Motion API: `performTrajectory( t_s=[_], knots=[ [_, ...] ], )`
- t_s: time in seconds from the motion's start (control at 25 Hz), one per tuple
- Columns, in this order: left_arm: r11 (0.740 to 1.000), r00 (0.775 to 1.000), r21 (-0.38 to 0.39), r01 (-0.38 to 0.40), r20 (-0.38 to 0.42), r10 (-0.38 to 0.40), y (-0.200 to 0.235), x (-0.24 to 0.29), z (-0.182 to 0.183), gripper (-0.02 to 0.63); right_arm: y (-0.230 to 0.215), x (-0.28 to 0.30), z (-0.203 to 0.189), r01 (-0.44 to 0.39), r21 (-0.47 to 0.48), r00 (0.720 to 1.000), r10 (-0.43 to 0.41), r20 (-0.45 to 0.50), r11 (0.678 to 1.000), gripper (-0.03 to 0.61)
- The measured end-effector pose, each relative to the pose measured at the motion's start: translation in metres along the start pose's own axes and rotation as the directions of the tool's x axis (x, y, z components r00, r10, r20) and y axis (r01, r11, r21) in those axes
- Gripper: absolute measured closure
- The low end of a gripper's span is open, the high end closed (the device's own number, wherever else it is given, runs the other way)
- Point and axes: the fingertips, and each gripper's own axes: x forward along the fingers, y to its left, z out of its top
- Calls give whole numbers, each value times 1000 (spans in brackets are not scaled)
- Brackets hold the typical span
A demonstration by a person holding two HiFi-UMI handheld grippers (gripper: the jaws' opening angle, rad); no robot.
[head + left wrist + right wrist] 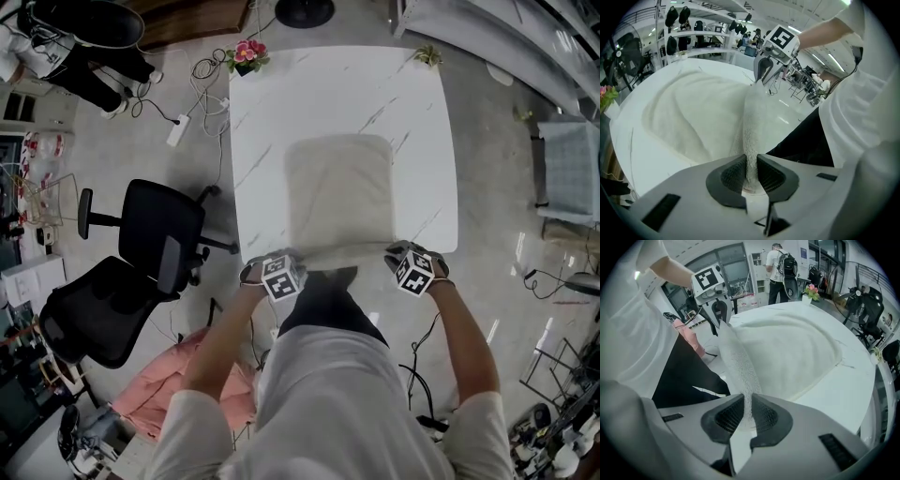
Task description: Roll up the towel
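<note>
Table (412, 112) taken as landmark. Towel (339, 192) lies on its middle, with the near edge raised over the table's near edge. Left gripper (292, 266) sits at that edge, left of centre, with a towel corner between its jaws. Right gripper (396, 255) is at the same edge, right of centre, with the other corner in its jaws. Flower pot (248, 54) at the table's far left corner, small plant (428, 54) at the far right corner. Office chair (155, 234) on the floor left of the table, power strip (177, 131) also left but farther back. Crumpled garment (164, 384) on the floor, nearer than the table and to its left.

A cream towel (339, 202) lies on the white counter (281, 94); the left gripper (286, 266) at 7 o'clock and the right gripper (405, 256) at 5 o'clock are at its near edge.
</note>
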Motion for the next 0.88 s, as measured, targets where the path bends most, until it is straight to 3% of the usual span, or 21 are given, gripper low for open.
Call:
performTrajectory(
  t_s=[0.16,0.32,0.52,0.72,0.88],
  knots=[
    [999,999,-1,-37,-11,37,29,-7,9,538,-23,0,8,3,18,1000,-2,-8,1000,515],
    [987,987,15,-160,-26,160,59,-6,12,520,-45,4,15,88,14,996,-88,-19,996,500],
    [939,940,-31,-342,-28,341,91,-1,7,357,-72,8,14,231,36,973,-230,-29,972,378],
    [933,938,-108,-344,-3,346,96,-1,8,334,-77,18,10,288,39,957,-286,-42,957,370],
    [921,925,-106,-375,21,379,96,-11,10,316,-72,15,12,290,26,957,-289,-30,957,383]
  ],
)
